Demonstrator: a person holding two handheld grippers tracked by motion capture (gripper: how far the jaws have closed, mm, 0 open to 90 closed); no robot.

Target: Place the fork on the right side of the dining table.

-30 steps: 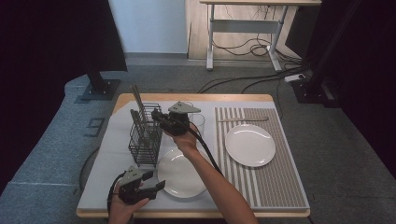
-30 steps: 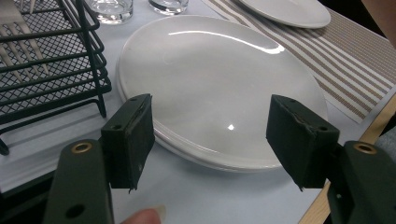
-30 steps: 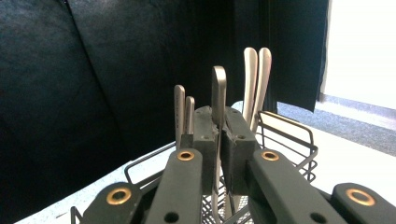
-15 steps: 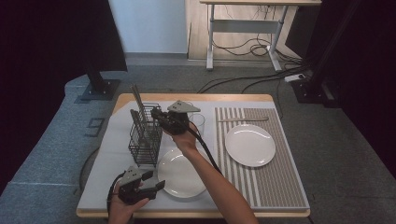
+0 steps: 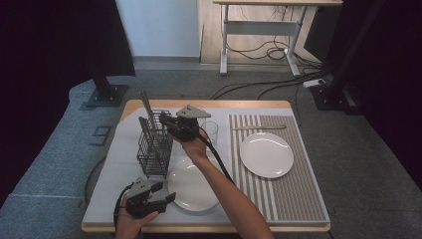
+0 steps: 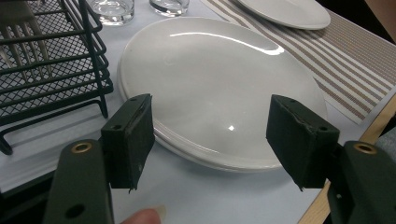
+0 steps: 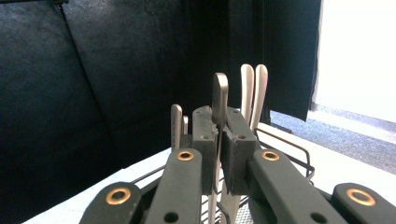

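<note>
Left gripper (image 6: 212,140): two chunky black jaws with squared, scuffed pads, brass-ringed screw holes at each base, plus plain dark holes lower down. Right gripper (image 7: 219,135): same matte black arms, four brass eyelets, narrow pads. In the high view, a grey three-cornered plate tops each one, black cables trail off, and both forearms are bare, no sleeves.

A lab or studio set up for recording, not a home — black curtains (image 5: 54,45) hang around a lone table (image 5: 149,107) on grey carpet (image 5: 358,164), with loose cables (image 5: 263,55) and a bare desk frame (image 5: 259,30) behind.
</note>
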